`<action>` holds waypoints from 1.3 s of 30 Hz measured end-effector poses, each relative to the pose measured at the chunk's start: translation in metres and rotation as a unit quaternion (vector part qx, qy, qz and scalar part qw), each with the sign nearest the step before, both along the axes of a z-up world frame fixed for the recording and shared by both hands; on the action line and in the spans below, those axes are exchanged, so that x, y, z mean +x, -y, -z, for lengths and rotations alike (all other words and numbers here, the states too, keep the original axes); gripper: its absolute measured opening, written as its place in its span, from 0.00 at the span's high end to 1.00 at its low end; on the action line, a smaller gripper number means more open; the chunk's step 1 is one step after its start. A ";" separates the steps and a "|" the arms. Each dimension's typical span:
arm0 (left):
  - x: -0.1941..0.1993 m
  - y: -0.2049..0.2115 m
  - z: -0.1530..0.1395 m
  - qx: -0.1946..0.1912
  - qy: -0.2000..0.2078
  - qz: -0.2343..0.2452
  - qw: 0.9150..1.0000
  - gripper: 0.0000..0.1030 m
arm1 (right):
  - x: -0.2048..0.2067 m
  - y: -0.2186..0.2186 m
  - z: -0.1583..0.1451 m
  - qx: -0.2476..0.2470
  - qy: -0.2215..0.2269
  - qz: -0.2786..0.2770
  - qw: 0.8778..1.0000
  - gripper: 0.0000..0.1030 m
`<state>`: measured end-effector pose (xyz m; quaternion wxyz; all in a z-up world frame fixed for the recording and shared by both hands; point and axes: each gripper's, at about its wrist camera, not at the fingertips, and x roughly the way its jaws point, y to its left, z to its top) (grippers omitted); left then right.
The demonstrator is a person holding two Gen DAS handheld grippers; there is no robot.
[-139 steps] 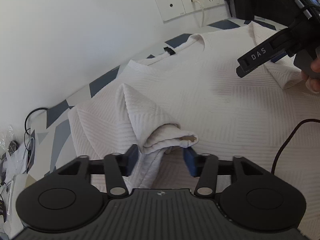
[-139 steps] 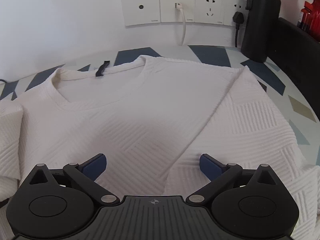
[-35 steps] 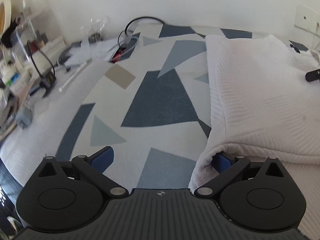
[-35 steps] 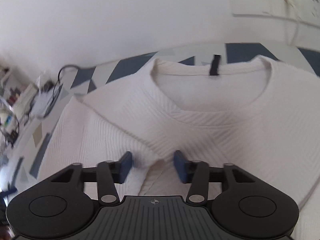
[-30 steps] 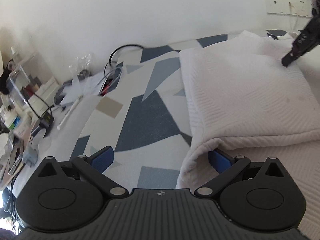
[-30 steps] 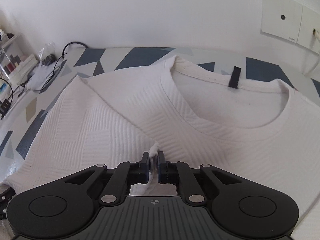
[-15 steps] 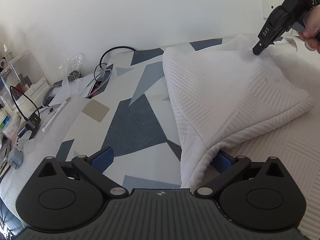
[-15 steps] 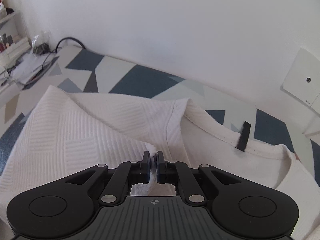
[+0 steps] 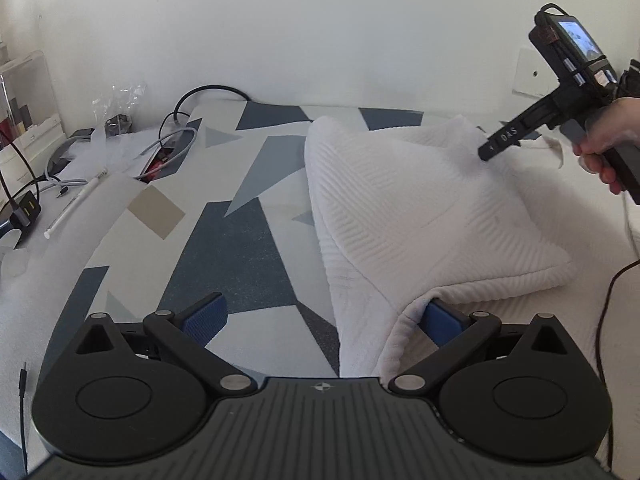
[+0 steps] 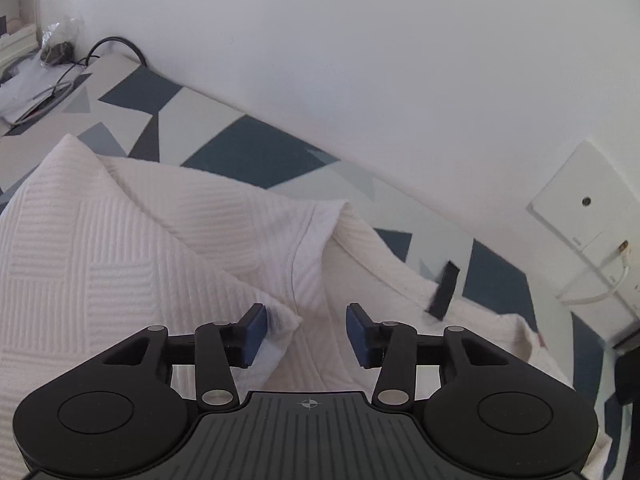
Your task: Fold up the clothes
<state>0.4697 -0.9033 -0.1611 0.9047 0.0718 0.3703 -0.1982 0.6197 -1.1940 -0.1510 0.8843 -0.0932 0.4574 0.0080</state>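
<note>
Half a second back the right gripper (image 10: 306,334) was pinched tight on a corner of the white sweater (image 9: 420,208); now its blue fingers (image 10: 254,334) are spread and released, with that corner lying just beside the left pad. The collar side of the sweater has been lifted and pulled over, so the folded flap looks puffier than before. The left gripper (image 9: 320,318) hasn't really changed: wide open, the left pad over bare table (image 9: 224,264), the right pad tucked under the folded edge of the sweater, grasping nothing.

Going left to right in the left wrist view: a clear plastic box (image 9: 26,96) at the far edge, a mess of cables (image 9: 180,136) and plastic wrapping (image 9: 116,108) by the wall, a white pen (image 9: 74,208), then the blue-and-grey geometric table cover, then the sweater filling the right half. Above it a hand (image 9: 604,152) holds the right gripper, whose tip sits at the sweater's raised top. In the right wrist view, the black neck tag (image 10: 444,290) shows right of the fingers, with a wall socket plate (image 10: 580,200) beyond.
</note>
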 end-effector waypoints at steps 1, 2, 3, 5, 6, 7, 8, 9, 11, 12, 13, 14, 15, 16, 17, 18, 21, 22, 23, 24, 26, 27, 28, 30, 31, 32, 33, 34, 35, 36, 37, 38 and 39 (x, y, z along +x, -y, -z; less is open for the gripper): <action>-0.001 -0.001 0.000 -0.003 -0.002 0.004 1.000 0.00 | 0.006 -0.003 -0.005 0.019 0.001 -0.007 1.000 0.60; -0.002 -0.002 -0.001 -0.006 -0.004 0.009 1.000 0.00 | 0.012 -0.007 -0.011 0.039 0.001 -0.015 0.999 0.60; -0.003 -0.003 -0.001 -0.009 -0.006 0.013 1.000 0.00 | 0.019 -0.010 -0.016 0.058 0.002 -0.022 0.998 0.60; -0.006 -0.006 -0.002 -0.015 -0.010 0.022 1.000 0.00 | 0.031 -0.017 -0.026 0.097 0.003 -0.037 0.995 0.60; -0.007 -0.007 -0.003 -0.017 -0.012 0.025 0.999 0.00 | 0.037 -0.021 -0.032 0.116 0.004 -0.044 0.992 0.60; -0.009 -0.008 -0.003 -0.016 -0.010 0.026 0.999 0.00 | 0.044 -0.024 -0.037 0.136 0.005 -0.052 0.989 0.60; -0.010 -0.009 -0.004 -0.020 -0.006 0.024 1.000 0.00 | 0.051 -0.029 -0.041 0.155 0.003 -0.059 0.986 0.60; -0.010 -0.011 -0.006 -0.025 0.000 0.019 0.999 0.00 | 0.060 -0.038 -0.043 0.175 -0.005 -0.069 0.982 0.60; -0.008 -0.013 -0.009 -0.036 0.007 0.007 0.999 0.00 | 0.079 -0.057 -0.042 0.207 -0.024 -0.084 0.974 0.60; -0.004 -0.011 -0.009 -0.042 0.008 -0.001 0.999 0.00 | 0.088 -0.067 -0.041 0.220 -0.033 -0.090 0.971 0.60; 0.001 -0.010 -0.009 -0.047 0.008 -0.010 0.999 0.00 | 0.097 -0.077 -0.039 0.232 -0.042 -0.095 0.967 0.60; 0.005 -0.008 -0.009 -0.054 0.008 -0.017 0.998 0.00 | 0.104 -0.085 -0.035 0.234 -0.053 -0.097 0.966 0.60; 0.009 -0.006 -0.008 -0.061 0.005 -0.018 0.998 0.00 | 0.112 -0.092 -0.028 0.235 -0.070 -0.098 0.964 0.61; 0.013 -0.003 -0.007 -0.067 0.002 -0.018 0.998 0.00 | 0.119 -0.099 -0.020 0.236 -0.090 -0.098 0.963 0.64; 0.016 0.001 -0.004 -0.065 -0.003 -0.017 0.998 0.00 | 0.125 -0.105 -0.013 0.236 -0.109 -0.096 0.961 0.71; 0.019 0.005 0.000 -0.058 -0.008 -0.016 0.998 0.00 | 0.130 -0.109 -0.005 0.236 -0.130 -0.098 0.958 0.84; 0.023 0.012 0.012 -0.036 -0.022 -0.022 0.999 0.00 | 0.137 -0.122 0.008 0.223 -0.146 -0.111 0.957 0.92; 0.023 0.013 0.016 -0.029 -0.025 -0.027 0.999 0.00 | 0.136 -0.124 0.009 0.223 -0.137 -0.117 0.958 0.92; 0.023 0.012 0.019 -0.025 -0.029 -0.032 0.999 0.00 | 0.136 -0.127 0.009 0.218 -0.131 -0.121 0.960 0.93; 0.024 0.011 0.021 -0.026 -0.033 -0.035 0.998 0.00 | 0.136 -0.130 0.010 0.213 -0.125 -0.125 0.961 0.93; 0.023 0.007 0.023 -0.032 -0.038 -0.040 0.998 0.00 | 0.133 -0.134 0.010 0.202 -0.108 -0.131 0.964 0.93; 0.022 0.005 0.023 -0.036 -0.038 -0.042 0.998 0.00 | 0.130 -0.135 0.008 0.192 -0.094 -0.132 0.968 0.92; 0.022 0.005 0.023 -0.036 -0.039 -0.041 0.998 0.00 | 0.128 -0.136 0.007 0.183 -0.080 -0.133 0.971 0.92; 0.021 0.005 0.023 -0.033 -0.039 -0.039 0.998 0.00 | 0.117 -0.131 -0.002 0.161 -0.032 -0.120 0.979 0.54; 0.021 0.006 0.023 -0.033 -0.038 -0.039 0.998 0.00 | 0.109 -0.123 -0.009 0.160 0.000 -0.112 0.981 0.47; 0.021 0.006 0.023 -0.033 -0.038 -0.039 0.998 0.00 | 0.102 -0.114 -0.016 0.160 0.028 -0.103 0.981 0.45; 0.020 0.006 0.023 -0.033 -0.038 -0.040 0.998 0.00 | 0.095 -0.102 -0.023 0.167 0.041 -0.091 0.981 0.45; 0.021 0.006 0.023 -0.033 -0.037 -0.040 0.998 0.00 | 0.088 -0.088 -0.028 0.170 0.050 -0.070 0.982 0.45; 0.021 0.006 0.023 -0.033 -0.037 -0.041 0.998 0.00 | 0.080 -0.073 -0.033 0.172 0.056 -0.048 0.982 0.45; 0.022 0.007 0.023 -0.033 -0.037 -0.041 0.998 0.00 | 0.071 -0.060 -0.036 0.164 0.056 -0.022 0.985 0.45; 0.022 0.007 0.024 -0.033 -0.036 -0.043 0.998 0.00 | 0.060 -0.047 -0.036 0.150 0.054 0.007 0.987 0.45; 0.023 0.007 0.024 -0.033 -0.036 -0.045 0.998 0.00 | 0.047 -0.037 -0.031 0.148 0.048 0.021 0.988 0.45; 0.023 0.008 0.024 -0.032 -0.036 -0.047 0.998 0.00 | 0.034 -0.027 -0.027 0.145 0.041 0.035 0.988 0.45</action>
